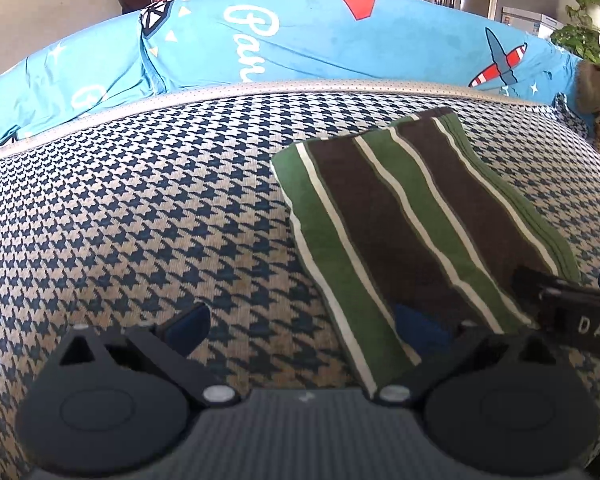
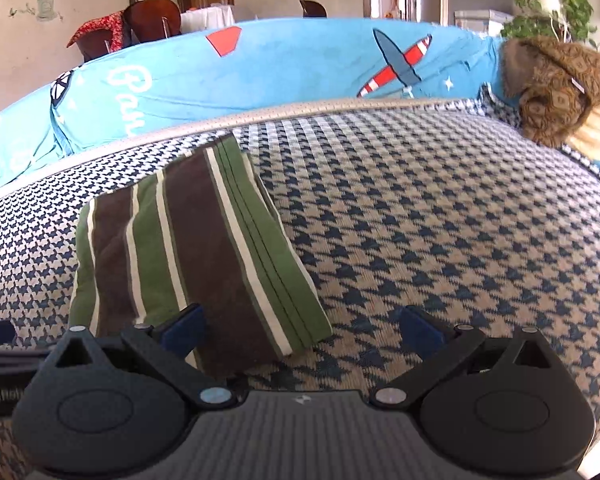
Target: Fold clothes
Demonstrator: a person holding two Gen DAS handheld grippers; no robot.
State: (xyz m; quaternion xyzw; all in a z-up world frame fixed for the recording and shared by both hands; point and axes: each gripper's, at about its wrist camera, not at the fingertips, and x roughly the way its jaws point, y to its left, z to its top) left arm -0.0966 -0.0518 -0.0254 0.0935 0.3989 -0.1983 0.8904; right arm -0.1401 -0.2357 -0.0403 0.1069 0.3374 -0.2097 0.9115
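Note:
A folded garment (image 1: 412,220) with green, brown and white stripes lies flat on the houndstooth-covered surface (image 1: 140,220). In the left wrist view it sits to the right, its near corner over my left gripper's right finger. My left gripper (image 1: 304,328) is open, nothing between its fingers. In the right wrist view the striped garment (image 2: 196,252) lies to the left, its near edge beside my right gripper's left finger. My right gripper (image 2: 300,328) is open and holds nothing. The right gripper's body (image 1: 580,312) shows at the right edge of the left wrist view.
A blue cover with plane prints (image 2: 300,68) drapes the raised back behind the surface. A brown patterned cloth (image 2: 556,88) is bunched at the far right corner. Chairs, a fridge and a leafy plant (image 2: 552,4) stand beyond.

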